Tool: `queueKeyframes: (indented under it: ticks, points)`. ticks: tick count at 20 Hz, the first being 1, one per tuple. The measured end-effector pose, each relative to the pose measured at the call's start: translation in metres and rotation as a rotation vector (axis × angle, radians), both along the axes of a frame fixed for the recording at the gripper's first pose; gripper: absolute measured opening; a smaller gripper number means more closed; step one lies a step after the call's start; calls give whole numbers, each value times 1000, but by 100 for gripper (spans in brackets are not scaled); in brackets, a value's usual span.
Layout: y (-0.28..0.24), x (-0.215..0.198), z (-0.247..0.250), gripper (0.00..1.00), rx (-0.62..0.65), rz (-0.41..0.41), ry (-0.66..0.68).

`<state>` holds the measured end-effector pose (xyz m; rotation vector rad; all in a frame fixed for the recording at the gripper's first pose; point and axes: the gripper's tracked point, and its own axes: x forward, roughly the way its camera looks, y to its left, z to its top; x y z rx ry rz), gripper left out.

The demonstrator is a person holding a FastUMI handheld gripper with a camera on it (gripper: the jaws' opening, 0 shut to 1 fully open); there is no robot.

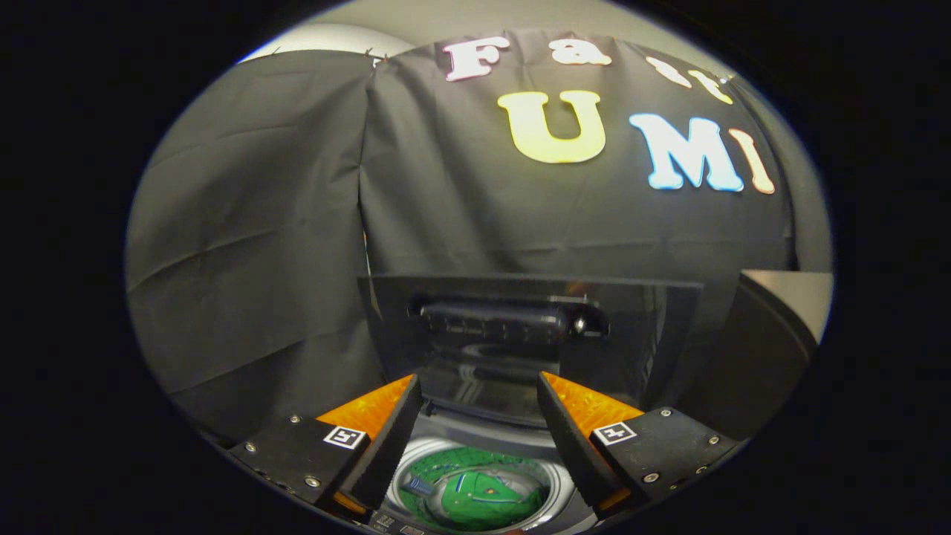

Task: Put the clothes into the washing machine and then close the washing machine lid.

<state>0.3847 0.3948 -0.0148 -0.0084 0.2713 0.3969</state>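
Gripper (479,390) fingers were spread wide, gripping nothing. Green clothes (475,494) lay inside the round metal washing machine drum (559,487), below and between the fingers. Dark glossy washing machine lid (520,327) stood upright just beyond them.

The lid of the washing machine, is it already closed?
No: the lid stands upright beyond the open gripper, and the green clothes lie in view inside the drum below.
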Motion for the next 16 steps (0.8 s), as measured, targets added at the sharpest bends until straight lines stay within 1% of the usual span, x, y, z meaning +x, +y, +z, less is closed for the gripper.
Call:
queueKeyframes:
  ticks: [4, 8, 12, 16]
  points:
    - [4, 24, 32, 95, 20, -50, -92]
    - [3, 57, 54, 95, 67, -121, -98]
    - [5, 89, 65, 95, 85, -185, -71]
    - [14, 111, 56, 96, 67, -213, 6]
